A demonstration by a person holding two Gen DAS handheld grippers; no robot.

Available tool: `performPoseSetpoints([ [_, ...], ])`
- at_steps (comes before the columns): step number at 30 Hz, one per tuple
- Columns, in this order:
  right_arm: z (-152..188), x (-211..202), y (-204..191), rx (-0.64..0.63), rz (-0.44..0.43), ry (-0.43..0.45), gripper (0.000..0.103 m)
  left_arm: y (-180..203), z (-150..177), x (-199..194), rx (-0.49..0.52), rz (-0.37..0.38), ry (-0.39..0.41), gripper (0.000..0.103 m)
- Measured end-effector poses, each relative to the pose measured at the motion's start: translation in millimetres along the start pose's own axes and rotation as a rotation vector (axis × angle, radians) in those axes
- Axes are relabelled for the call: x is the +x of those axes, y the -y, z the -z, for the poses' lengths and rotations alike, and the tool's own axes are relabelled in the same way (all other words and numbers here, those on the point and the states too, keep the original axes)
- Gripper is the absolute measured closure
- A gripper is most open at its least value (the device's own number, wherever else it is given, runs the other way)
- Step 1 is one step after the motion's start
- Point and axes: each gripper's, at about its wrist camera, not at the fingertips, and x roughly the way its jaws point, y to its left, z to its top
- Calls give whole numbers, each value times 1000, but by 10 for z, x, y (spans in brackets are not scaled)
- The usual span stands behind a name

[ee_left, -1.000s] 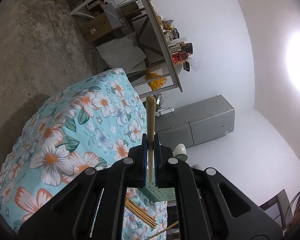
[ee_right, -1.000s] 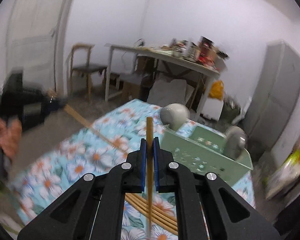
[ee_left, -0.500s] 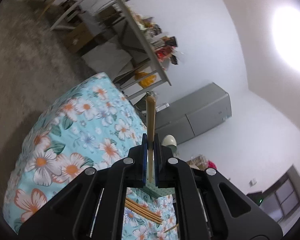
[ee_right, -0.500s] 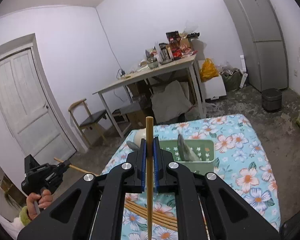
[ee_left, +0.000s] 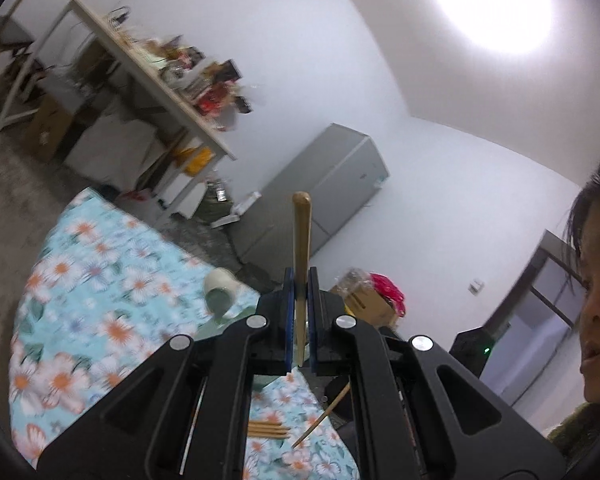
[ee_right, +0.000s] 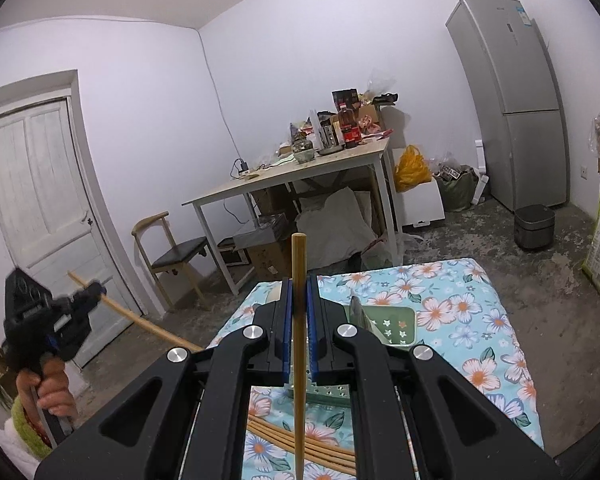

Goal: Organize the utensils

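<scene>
Chopsticks everywhere, basically. Right gripper is clamped tight on one wooden chopstick, which runs straight up the middle between the blue pads, tip poking out past the fingers toward the far side and the back end trailing near the camera. Left gripper is squeezed down on a second chopstick the same way, its rounded end sticking out ahead of the fingertips. In the right wrist view that left gripper shows at the far left, off the table, gripped by a hand.

Below the right gripper, the green utensil basket sits on the floral tablecloth, with a spoon standing in it. More loose chopsticks lie on the cloth near the camera, just this side of the basket.
</scene>
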Motion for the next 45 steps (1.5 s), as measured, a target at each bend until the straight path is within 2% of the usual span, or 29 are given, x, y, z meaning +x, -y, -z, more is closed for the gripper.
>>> performPoseSetpoints([
  [5,-7,-12,3,5,-9,1,96,193,-100,306,90,18,3,99],
  [11,-6,-34,3,0,-6,7,96,367,-59,855,261,-51,-41,99],
  [13,-2,-34,-6,-1,-1,5,96,401,8,1060,340,-108,-63,99],
  [15,0,-36,-13,-2,1,4,96,417,75,1220,384,-130,-90,99],
  [22,18,-6,-28,6,9,-3,96,370,259,1654,459,-193,-186,99],
  [29,41,24,-26,13,12,-13,96,275,349,1824,435,-224,-244,98],
  [33,33,23,-12,17,16,-16,96,256,367,1799,413,-234,-243,74],
  [36,36,30,-5,21,19,-19,96,266,363,1756,397,-236,-235,64],
  [45,40,43,8,24,22,-20,96,360,381,1514,388,-233,-203,44],
])
